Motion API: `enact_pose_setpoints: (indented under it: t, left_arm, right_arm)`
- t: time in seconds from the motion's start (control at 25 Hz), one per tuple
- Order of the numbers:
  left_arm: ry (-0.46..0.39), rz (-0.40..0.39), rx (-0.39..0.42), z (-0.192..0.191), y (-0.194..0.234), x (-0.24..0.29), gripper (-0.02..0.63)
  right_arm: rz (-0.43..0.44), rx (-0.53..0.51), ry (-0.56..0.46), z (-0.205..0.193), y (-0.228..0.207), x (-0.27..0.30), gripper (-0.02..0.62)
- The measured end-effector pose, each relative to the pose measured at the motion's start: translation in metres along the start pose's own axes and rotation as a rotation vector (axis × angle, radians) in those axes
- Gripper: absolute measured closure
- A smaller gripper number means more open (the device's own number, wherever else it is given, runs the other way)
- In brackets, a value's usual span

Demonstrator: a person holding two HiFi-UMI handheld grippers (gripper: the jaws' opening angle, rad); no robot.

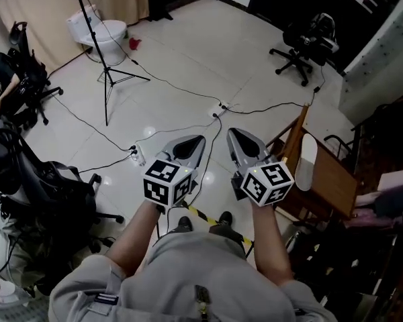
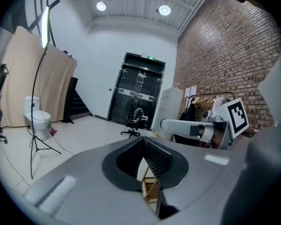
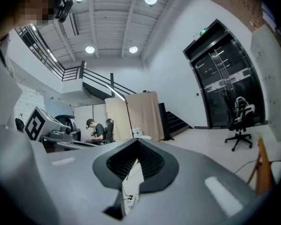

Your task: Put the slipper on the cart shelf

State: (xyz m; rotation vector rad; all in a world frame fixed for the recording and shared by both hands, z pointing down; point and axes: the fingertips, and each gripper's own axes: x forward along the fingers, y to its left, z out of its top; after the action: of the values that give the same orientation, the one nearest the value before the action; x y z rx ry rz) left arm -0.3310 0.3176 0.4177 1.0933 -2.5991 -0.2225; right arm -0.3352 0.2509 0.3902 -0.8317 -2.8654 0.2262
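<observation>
A white slipper (image 1: 306,160) lies on the top board of a wooden cart (image 1: 334,182) at the right in the head view. My left gripper (image 1: 193,142) and right gripper (image 1: 236,135) hover side by side over the floor, left of the cart and apart from the slipper. Both point forward with jaws meeting at the tips and nothing between them. In the left gripper view the left gripper (image 2: 143,140) shows a bit of the wooden cart frame (image 2: 151,189) behind its shut jaws. The right gripper (image 3: 136,143) faces the room, with a cart post (image 3: 261,168) at the right edge.
Cables and a power strip (image 1: 138,155) run across the tiled floor ahead. A light stand (image 1: 105,72) and a white toilet (image 1: 102,36) stand at the back left. Black office chairs sit at left (image 1: 33,180) and at back right (image 1: 302,45). Yellow-black tape (image 1: 205,214) lies by my feet.
</observation>
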Motion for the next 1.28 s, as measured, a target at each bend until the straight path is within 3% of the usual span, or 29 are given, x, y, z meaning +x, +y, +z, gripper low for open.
enact_pose_setpoints:
  t: [0.52,1.0,1.28]
  left_arm:
    - [0.109,-0.279,0.053,-0.015,-0.119,0.095,0.598]
    - [0.175,-0.357,0.089,-0.035,-0.242,0.190,0.598]
    - [0.189,-0.365,0.109,-0.047,-0.300,0.241,0.598]
  right_arm:
    - [-0.336,0.045,-0.028,0.006,-0.113,-0.126,0.595]
    - [-0.486,0.096,-0.061,0.012,-0.233,-0.249,0.595]
    - [-0.518,0.111,-0.043,-0.001,-0.294,-0.302,0.595]
